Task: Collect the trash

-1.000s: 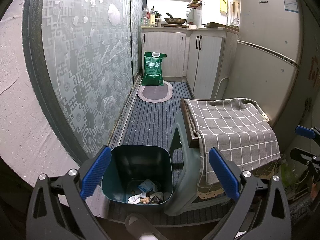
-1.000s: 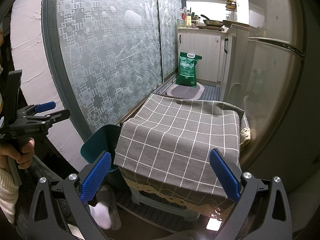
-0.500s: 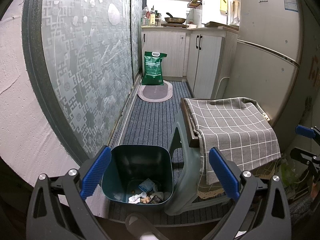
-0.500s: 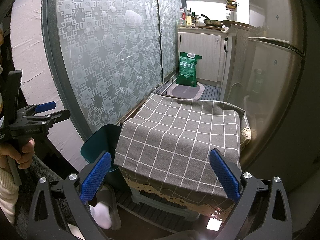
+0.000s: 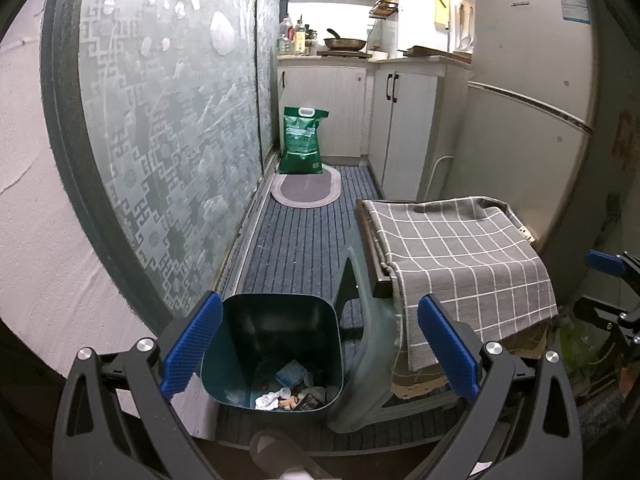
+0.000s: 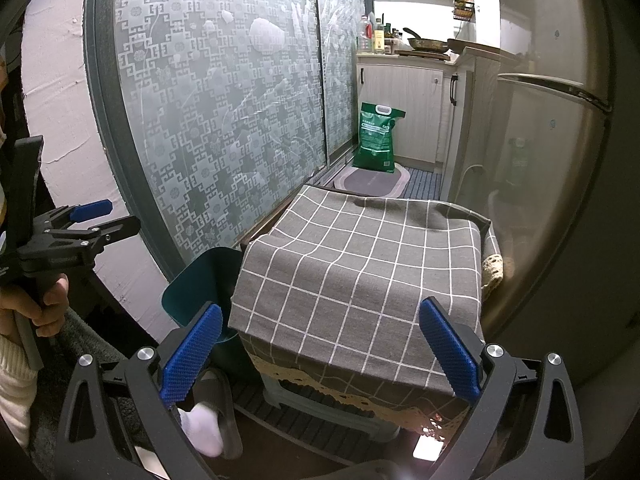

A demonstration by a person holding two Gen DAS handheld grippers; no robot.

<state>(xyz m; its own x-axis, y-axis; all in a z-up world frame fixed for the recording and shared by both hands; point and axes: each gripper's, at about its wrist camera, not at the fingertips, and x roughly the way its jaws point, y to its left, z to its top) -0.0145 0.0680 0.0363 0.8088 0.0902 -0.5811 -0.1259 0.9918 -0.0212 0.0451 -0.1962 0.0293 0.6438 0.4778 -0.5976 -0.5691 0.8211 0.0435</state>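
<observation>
A dark green trash bin (image 5: pixel 276 344) stands on the floor beside a low stool; its bottom holds several bits of trash (image 5: pixel 290 388). My left gripper (image 5: pixel 320 350) is open and empty, held above the bin. My right gripper (image 6: pixel 320 354) is open and empty over the front edge of the stool's grey checked cloth (image 6: pixel 360 272). The bin's rim (image 6: pixel 200 280) shows left of the cloth in the right wrist view. The left gripper (image 6: pixel 86 224) also shows there at the far left, held in a hand.
A frosted patterned glass door (image 5: pixel 168 152) runs along the left. A green bag (image 5: pixel 302 140) and an oval mat (image 5: pixel 306 190) lie at the far end by white cabinets (image 5: pixel 400 128). A fridge (image 5: pixel 532 112) stands right. A slippered foot (image 6: pixel 208 420) is below.
</observation>
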